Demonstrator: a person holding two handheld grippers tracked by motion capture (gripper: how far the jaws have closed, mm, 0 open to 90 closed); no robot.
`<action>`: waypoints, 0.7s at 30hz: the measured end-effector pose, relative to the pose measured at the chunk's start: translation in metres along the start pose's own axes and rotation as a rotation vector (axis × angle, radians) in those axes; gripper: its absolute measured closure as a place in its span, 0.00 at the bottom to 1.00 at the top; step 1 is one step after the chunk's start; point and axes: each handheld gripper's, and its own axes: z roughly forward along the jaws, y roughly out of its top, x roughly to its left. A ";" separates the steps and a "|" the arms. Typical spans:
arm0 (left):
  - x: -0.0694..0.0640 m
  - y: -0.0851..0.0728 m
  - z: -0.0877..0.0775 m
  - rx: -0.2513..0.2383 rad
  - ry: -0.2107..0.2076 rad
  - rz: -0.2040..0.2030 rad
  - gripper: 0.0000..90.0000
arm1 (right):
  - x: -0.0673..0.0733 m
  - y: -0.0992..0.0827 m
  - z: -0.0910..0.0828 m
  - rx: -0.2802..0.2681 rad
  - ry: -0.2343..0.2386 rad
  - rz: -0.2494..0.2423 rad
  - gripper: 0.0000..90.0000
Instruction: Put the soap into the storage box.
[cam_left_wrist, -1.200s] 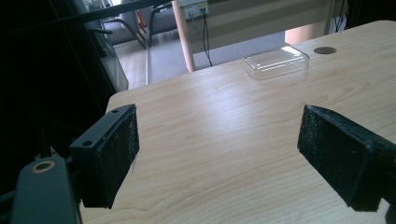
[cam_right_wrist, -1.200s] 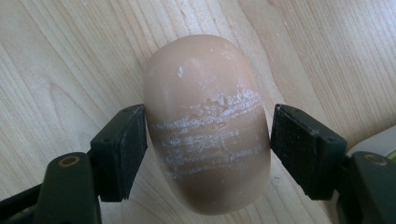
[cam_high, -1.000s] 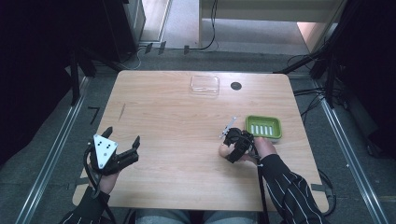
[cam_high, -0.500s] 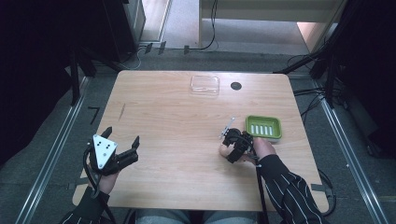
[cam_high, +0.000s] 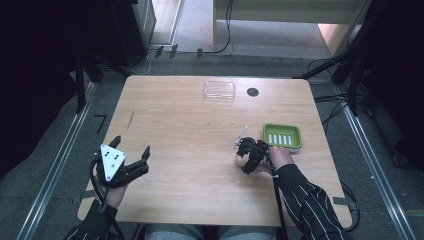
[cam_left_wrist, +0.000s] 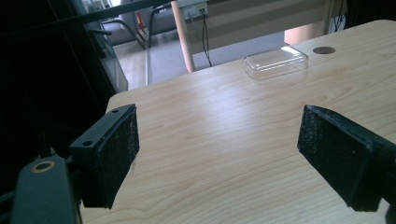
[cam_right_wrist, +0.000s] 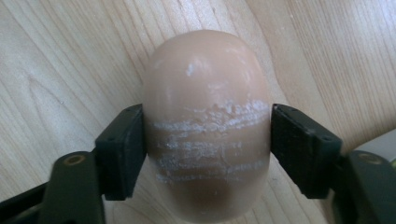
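1. We see the right gripper (cam_high: 246, 157) at about 4 o'clock on the table (cam_high: 190, 125), its jaws pinching a tan soap bar (cam_right_wrist: 208, 123) by its sides, just above the wood.
2. The green soap dish (cam_high: 282, 136) lies just beside it, toward 2 o'clock.
3. The left gripper (cam_high: 131, 161) rests near 8 o'clock, jaws spread wide, holding nothing.
4. A clear lid (cam_high: 219, 91) sits at 12 o'clock.
5. We judge the step to be carrying; next, the bar must be moved over the dish and released.
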 end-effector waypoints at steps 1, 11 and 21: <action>0.000 0.000 0.000 0.001 0.000 -0.001 0.15 | 0.001 0.000 0.000 0.005 -0.005 0.005 0.36; -0.001 0.000 0.000 0.003 -0.003 0.005 0.15 | -0.002 -0.001 0.002 0.013 0.017 0.027 0.37; 0.000 0.000 0.000 0.006 -0.006 0.011 0.15 | -0.001 -0.001 0.000 0.013 0.032 0.028 0.38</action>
